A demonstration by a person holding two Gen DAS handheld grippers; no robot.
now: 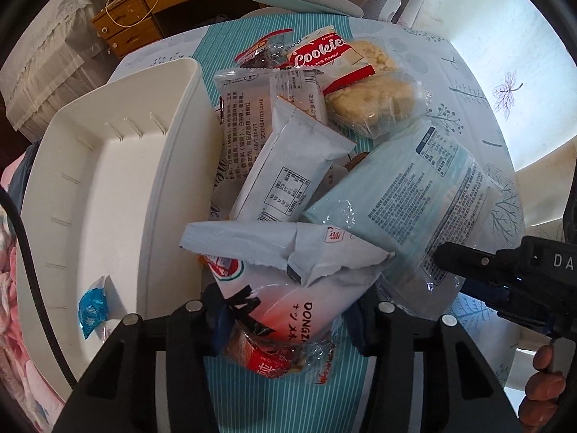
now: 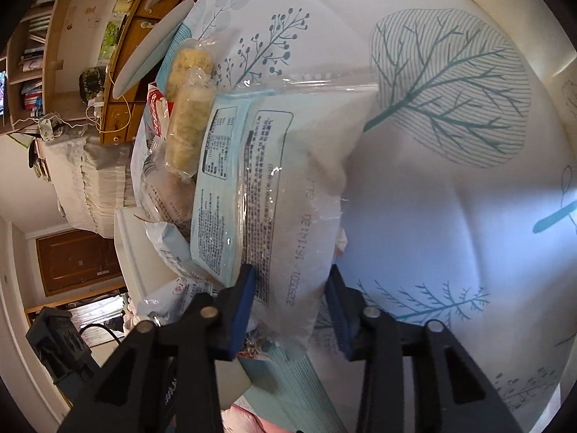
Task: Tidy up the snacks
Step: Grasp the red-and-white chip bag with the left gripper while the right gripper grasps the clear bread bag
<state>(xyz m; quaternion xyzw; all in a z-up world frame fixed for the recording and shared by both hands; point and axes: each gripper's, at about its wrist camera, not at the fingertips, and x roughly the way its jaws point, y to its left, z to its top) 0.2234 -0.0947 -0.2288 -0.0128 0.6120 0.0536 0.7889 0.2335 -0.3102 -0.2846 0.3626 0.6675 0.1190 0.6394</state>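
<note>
A pile of snack packets lies on the table beside a white plastic bin (image 1: 108,166). My left gripper (image 1: 285,310) has its fingers on either side of a white and red snack bag (image 1: 288,299) at the near end of the pile. My right gripper (image 2: 290,306) straddles the near edge of a large pale blue packet (image 2: 267,187), jaws wide and not pressing it; the same packet shows in the left wrist view (image 1: 407,198), with the right gripper (image 1: 468,267) at its edge. A small blue wrapped sweet (image 1: 93,312) lies in the bin.
A red Cookies packet (image 1: 321,54), clear-wrapped rice cakes (image 1: 375,104) and white sachets (image 1: 288,169) fill the pile. The tablecloth has a teal leaf print (image 2: 450,108). A wooden desk (image 1: 144,3) and a chair stand behind the table.
</note>
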